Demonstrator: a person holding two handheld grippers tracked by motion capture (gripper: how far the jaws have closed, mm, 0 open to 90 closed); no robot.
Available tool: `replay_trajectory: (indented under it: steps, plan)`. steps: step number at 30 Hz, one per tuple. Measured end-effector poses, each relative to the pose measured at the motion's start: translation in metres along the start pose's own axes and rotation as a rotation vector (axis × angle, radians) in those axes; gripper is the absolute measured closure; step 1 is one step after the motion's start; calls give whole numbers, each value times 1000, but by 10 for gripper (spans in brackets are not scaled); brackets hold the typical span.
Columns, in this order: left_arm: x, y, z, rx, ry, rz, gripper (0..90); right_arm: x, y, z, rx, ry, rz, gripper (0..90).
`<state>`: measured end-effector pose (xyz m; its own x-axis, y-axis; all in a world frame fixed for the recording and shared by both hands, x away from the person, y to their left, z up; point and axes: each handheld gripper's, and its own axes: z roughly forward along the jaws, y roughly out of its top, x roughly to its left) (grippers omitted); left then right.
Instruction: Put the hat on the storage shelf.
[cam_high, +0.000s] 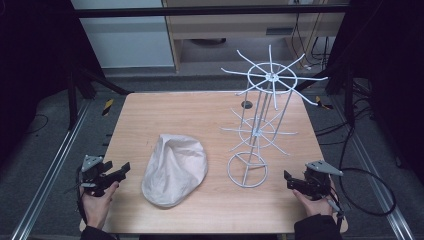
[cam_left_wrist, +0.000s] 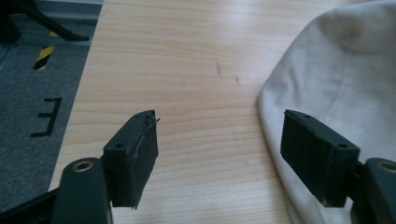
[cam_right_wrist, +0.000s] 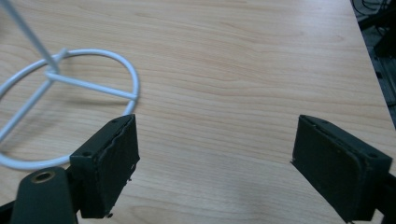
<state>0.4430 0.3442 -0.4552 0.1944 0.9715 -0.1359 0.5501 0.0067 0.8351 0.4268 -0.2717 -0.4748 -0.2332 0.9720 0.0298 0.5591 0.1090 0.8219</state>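
A beige cloth cap (cam_high: 175, 169) lies on the wooden table (cam_high: 200, 115), left of centre. In the left gripper view the cap (cam_left_wrist: 336, 79) lies at the right, just beyond the right jaw. My left gripper (cam_high: 122, 170) is held open at the table's left front edge, a short way left of the cap; its jaws (cam_left_wrist: 219, 158) hold nothing. A white wire rack (cam_high: 260, 120) with two tiers of spokes stands right of centre on a ring base (cam_right_wrist: 70, 93). My right gripper (cam_high: 288, 179) is open at the front right, just right of the ring base, empty (cam_right_wrist: 215, 172).
A small dark hole (cam_high: 246, 104) sits in the table near the far edge. Black frame posts stand at both sides, cables (cam_high: 370, 195) lie on the grey floor at the right, and yellow-black tape (cam_high: 107, 106) marks the floor at the left.
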Motion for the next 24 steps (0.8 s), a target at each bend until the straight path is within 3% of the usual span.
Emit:
replay_trajectory:
  steps: [4, 10, 15, 24]
  plan:
    - [-11, 4, -8, -26, -27, 22, 299, 5, 2, -2, -11, -2, -21, 179]
    - [-23, 12, -17, -42, -52, 54, 302, 7, 3, -6, -36, -2, -11, 239]
    - [-32, 15, -16, -20, -84, 55, 300, 6, 1, -5, -32, 7, -10, 263]
    - [-48, 32, -20, -21, -118, 109, 303, 10, -2, -3, -13, 22, -32, 312]
